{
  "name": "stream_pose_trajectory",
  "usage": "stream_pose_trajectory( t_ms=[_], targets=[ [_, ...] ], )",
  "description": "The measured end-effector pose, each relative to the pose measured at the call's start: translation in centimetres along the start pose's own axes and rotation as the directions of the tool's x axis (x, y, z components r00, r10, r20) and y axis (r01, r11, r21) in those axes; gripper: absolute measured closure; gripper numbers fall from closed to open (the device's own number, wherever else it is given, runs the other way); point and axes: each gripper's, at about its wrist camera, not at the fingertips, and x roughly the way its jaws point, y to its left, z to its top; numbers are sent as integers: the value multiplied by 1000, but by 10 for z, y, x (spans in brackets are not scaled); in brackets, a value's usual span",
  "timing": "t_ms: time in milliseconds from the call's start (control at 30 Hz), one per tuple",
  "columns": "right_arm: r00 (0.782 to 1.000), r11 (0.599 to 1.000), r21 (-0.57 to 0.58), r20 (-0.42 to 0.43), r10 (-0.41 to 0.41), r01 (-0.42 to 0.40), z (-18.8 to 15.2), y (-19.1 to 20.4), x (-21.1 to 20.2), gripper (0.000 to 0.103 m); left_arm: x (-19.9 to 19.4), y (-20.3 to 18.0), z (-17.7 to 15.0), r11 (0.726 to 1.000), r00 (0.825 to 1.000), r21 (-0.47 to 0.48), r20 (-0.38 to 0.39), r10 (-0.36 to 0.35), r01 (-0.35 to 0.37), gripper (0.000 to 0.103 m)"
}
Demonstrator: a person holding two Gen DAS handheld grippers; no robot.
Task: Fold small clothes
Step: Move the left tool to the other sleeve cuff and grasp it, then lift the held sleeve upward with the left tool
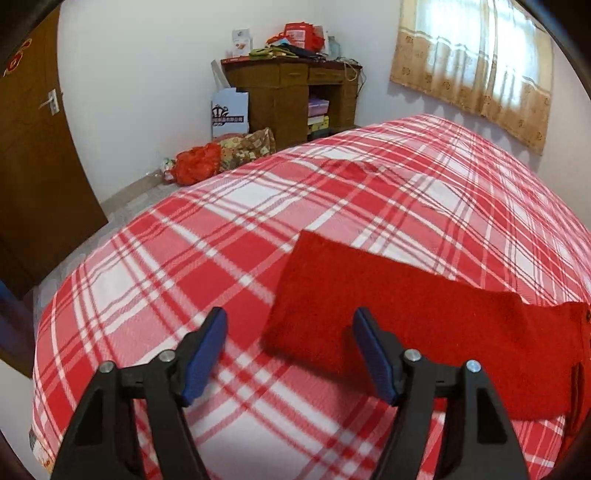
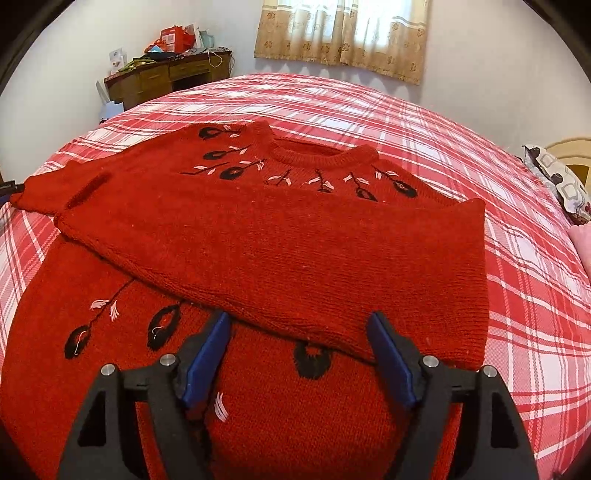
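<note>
On the bed (image 2: 461, 122), which wears a red-and-white checked cover, a red knitted sweater (image 2: 258, 240) lies flat, collar toward the far edge by the curtained window (image 2: 343, 33). Black flowers and pale stitched leaves run below the collar (image 2: 310, 155) and across the lower body. One sleeve (image 2: 295, 266) is folded across the chest, its cuff ending near the sweater's left side. The hem end sits nearest the camera.

Right claw (image 2: 299, 354): jaws spread wide, hovering over the lower body of the sweater just below the folded sleeve's edge. Nothing is pinched between the blue pads (image 2: 207, 358); whether the tips brush the knit cannot be told.

Left claw (image 1: 290, 354): jaws also apart, empty, above the cover near the bed's near left side. The other sleeve (image 1: 369, 306) stretches out flat on the cover, cuff end between and just beyond the tips. One blue pad (image 1: 373, 354) overlaps the sleeve's edge in view; the other pad is over bare cover. Contact unclear.

Beyond the far left corner of the bed: a brown desk (image 1: 291, 96) piled with boxes and bags, a brown door (image 1: 37, 166), bundles on the floor. A patterned pillow (image 2: 557, 181) sits at the bed's right edge.
</note>
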Motion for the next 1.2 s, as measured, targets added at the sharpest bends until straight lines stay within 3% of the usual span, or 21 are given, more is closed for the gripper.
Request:
stream_pose_trajectory(
  t_ms=[33,100,167,200,267,300,500,667,900,1200],
  targets=[
    [1000,1000,1,1,0,0,0,0,0,25,2,-2,1,1000,1000,11,6,-6,6,39],
    [1000,1000,0,2,0,0,0,-1,0,25,10,-2,1,1000,1000,14,-19,-13,13,57],
    [1000,1000,1,1,0,0,0,-1,0,25,16,-1,1,1000,999,1,-36,-24,24,60],
    [1000,1000,1,1,1,-1,0,-1,0,25,15,-1,0,1000,999,5,-32,-26,26,68],
    [1000,1000,1,1,1,-1,0,-1,0,25,12,-1,0,997,997,22,-44,-69,70,85],
    [1000,1000,1,1,1,-1,0,-1,0,25,9,-1,1,996,995,25,-48,-83,85,87],
    [1000,1000,-2,12,13,-13,0,-2,-5,24,-22,-9,7,988,989,46,-21,-147,147,88],
    [997,1000,4,69,23,-23,5,-6,-35,24,-52,-24,16,975,977,66,13,-215,213,88],
    [990,999,17,134,31,-33,6,-21,-81,24,-92,-57,30,948,950,103,55,-307,301,88],
    [988,997,72,154,25,-37,-28,-44,-105,23,-142,-105,42,901,901,114,67,-428,419,88]
  ],
)
